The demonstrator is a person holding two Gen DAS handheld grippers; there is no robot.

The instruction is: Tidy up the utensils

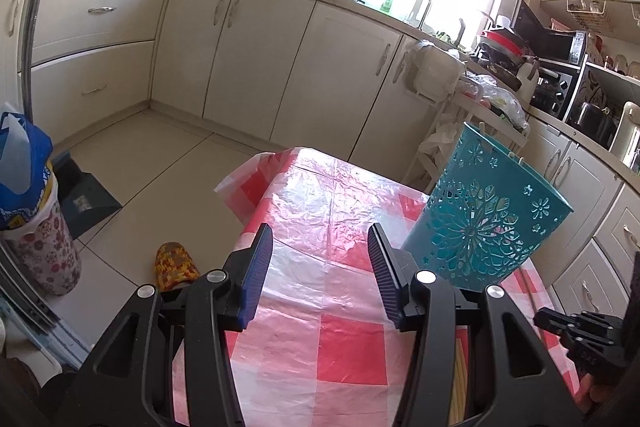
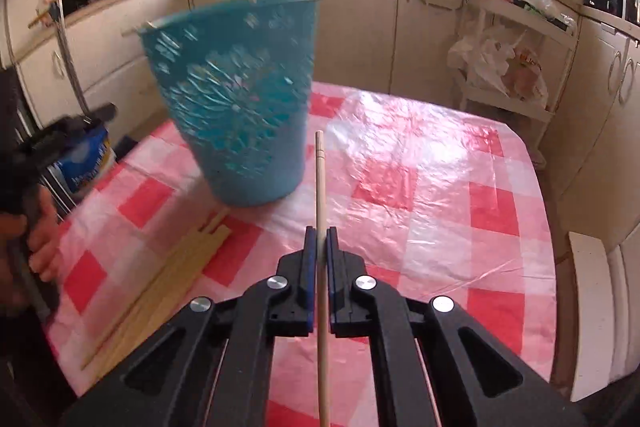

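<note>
A teal perforated basket point(image 2: 236, 99) stands on the red-and-white checked tablecloth point(image 2: 432, 163); chopstick ends stick up above its rim. It also shows at the right in the left wrist view point(image 1: 484, 215). My right gripper point(image 2: 320, 233) is shut on a single wooden chopstick point(image 2: 320, 179) that points forward, its tip just right of the basket's base. A bundle of loose chopsticks point(image 2: 160, 287) lies on the table to the left, below the basket. My left gripper point(image 1: 320, 239) is open and empty above the table's left side, with the basket to its right.
Cream kitchen cabinets point(image 1: 256, 55) ring the table. A flowered bin with a blue bag point(image 1: 36, 211) and a slipper point(image 1: 176, 265) are on the floor at left. A white rack with plastic bags point(image 2: 508, 67) stands beyond the table's far right corner.
</note>
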